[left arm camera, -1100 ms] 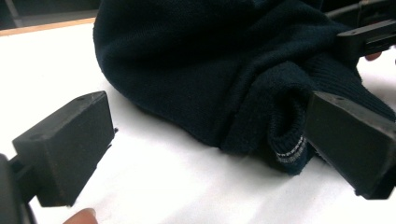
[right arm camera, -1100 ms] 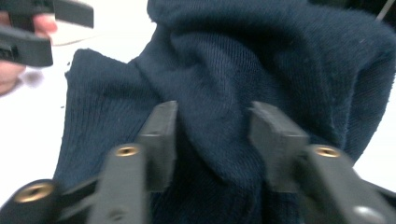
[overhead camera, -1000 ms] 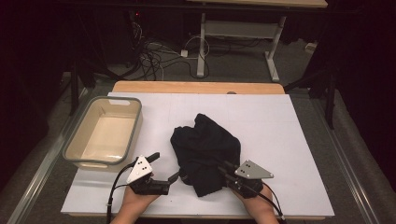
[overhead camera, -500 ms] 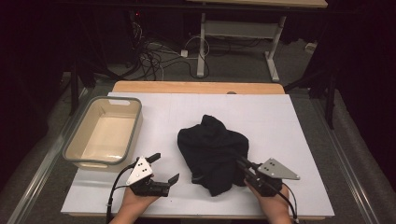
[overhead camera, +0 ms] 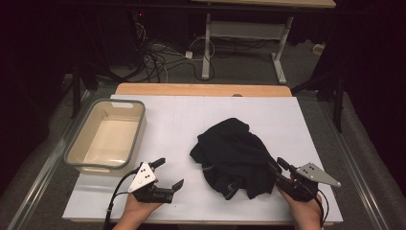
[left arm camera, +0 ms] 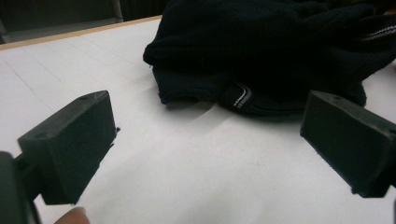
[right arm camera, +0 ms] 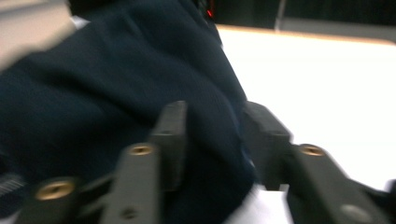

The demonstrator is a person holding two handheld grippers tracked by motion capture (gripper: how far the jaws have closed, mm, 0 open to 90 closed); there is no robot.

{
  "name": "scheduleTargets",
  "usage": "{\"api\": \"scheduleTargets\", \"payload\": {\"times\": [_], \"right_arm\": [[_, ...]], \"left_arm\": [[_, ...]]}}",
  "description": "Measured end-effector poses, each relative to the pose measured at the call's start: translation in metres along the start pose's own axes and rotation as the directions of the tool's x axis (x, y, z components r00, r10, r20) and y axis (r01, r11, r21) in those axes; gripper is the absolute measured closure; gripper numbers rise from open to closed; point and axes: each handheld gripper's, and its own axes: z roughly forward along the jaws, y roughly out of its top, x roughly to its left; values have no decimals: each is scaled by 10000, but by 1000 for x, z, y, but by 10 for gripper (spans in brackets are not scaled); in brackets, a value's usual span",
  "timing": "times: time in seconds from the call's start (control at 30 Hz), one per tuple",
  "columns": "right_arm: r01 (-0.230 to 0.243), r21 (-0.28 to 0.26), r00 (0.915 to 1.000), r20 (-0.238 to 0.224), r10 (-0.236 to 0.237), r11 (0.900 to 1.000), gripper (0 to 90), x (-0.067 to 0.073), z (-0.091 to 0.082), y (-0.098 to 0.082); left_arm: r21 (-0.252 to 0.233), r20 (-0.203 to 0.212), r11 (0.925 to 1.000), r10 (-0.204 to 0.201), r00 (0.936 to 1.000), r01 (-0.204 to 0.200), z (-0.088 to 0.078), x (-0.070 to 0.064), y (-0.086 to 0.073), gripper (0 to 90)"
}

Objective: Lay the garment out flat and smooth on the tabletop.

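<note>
A crumpled black garment (overhead camera: 230, 148) lies on the white table (overhead camera: 182, 115), right of centre. My right gripper (overhead camera: 275, 165) is at its near right edge. In the right gripper view a fold of the garment (right arm camera: 93, 93) lies between the jaws of my right gripper (right arm camera: 212, 135), which have just been opening and stand apart around it. My left gripper (overhead camera: 170, 172) rests near the front edge, left of the garment, open and empty. In the left gripper view the garment (left arm camera: 271, 46) lies beyond my left gripper (left arm camera: 210, 121), with bare table between the jaws.
A beige plastic basin (overhead camera: 136, 134) stands empty at the table's left side. A wooden strip (overhead camera: 201, 89) runs along the far edge. Cables and a table frame (overhead camera: 210, 48) lie on the floor beyond.
My right gripper has moved to the right along the front edge, and the garment has shifted right with it. Its jaws now stand wider. The left gripper has stayed put.
</note>
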Motion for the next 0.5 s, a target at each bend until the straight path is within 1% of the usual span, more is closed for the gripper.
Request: {"api": "scheduleTargets", "payload": {"times": [0.03,0.07,0.1,0.13,0.17,0.23,0.3,0.33,0.37,0.43,0.47,0.5], "right_arm": [[134,-148,9998,-146,-136,9998,512,6,-1,6],[391,-440,9975,-577,-416,9983,496,20,-4,17],[391,-440,9975,-577,-416,9983,496,20,-4,17],[544,-690,9911,-1174,-623,9961,489,36,-5,24],[544,-690,9911,-1174,-623,9961,489,36,-5,24],[868,-661,9815,-1651,-967,9940,479,54,-1,28],[1205,-504,9686,-2129,-1286,9914,463,71,6,27],[1488,-261,9581,-2434,-1507,9885,437,85,15,23],[1488,-261,9581,-2434,-1507,9885,437,85,15,23],[1618,183,9484,-2791,-1504,9867,398,95,26,18],[1670,606,9435,-2997,-1417,9841,382,100,34,12],[1670,606,9435,-2997,-1417,9841,382,100,34,12]], "left_arm": [[27,11,10000,-11,10000,11,0,0,0,27],[53,17,10000,-10,10000,10,0,0,0,27],[58,25,10000,3,10000,-3,1,0,0,27],[46,26,10000,16,10000,-16,0,0,0,30],[46,26,10000,16,10000,-16,0,0,0,30],[69,30,10000,9,10000,-9,1,0,0,30],[72,24,10000,8,10000,-8,1,0,0,30],[64,9,10000,32,10000,-32,0,0,0,30],[64,9,10000,32,10000,-32,0,0,0,30],[62,-12,10000,26,10000,-26,0,0,0,30],[66,-14,10000,-1,10000,1,0,0,0,30],[66,-14,10000,-1,10000,1,0,0,0,29]]}}
